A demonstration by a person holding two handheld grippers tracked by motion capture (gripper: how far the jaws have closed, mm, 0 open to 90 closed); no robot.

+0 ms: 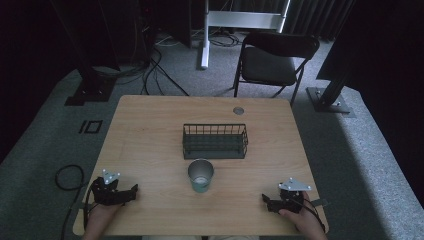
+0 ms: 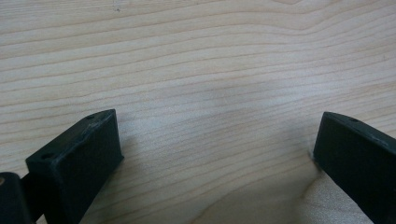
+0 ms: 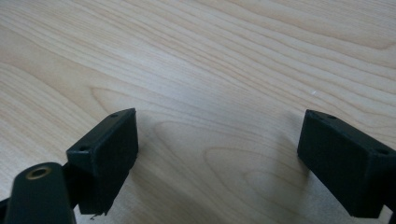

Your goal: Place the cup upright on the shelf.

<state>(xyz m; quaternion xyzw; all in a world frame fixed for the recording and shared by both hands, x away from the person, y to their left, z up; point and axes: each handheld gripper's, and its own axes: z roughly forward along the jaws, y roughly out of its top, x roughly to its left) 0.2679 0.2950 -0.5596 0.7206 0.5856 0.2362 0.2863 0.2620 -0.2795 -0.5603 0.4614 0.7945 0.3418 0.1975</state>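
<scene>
A green metal cup [image 1: 201, 176] stands upright near the middle of the wooden table [image 1: 150, 130], just in front of a dark wire basket [image 1: 215, 141]. My left gripper [image 1: 134, 192] rests at the table's front left, held by a hand, and points right toward the cup. My right gripper [image 1: 265, 201] rests at the front right and points left. In the left gripper view the left gripper [image 2: 217, 140] stands open over bare wood. The right gripper [image 3: 217, 140] is likewise open with nothing between its jaws.
A small round grommet [image 1: 238, 110] sits near the table's far edge. Behind the table stand a black folding chair [image 1: 274, 57] and dark frame posts, with cables [image 1: 155, 70] on the grey carpet. A cable loop [image 1: 67, 176] lies left of the table.
</scene>
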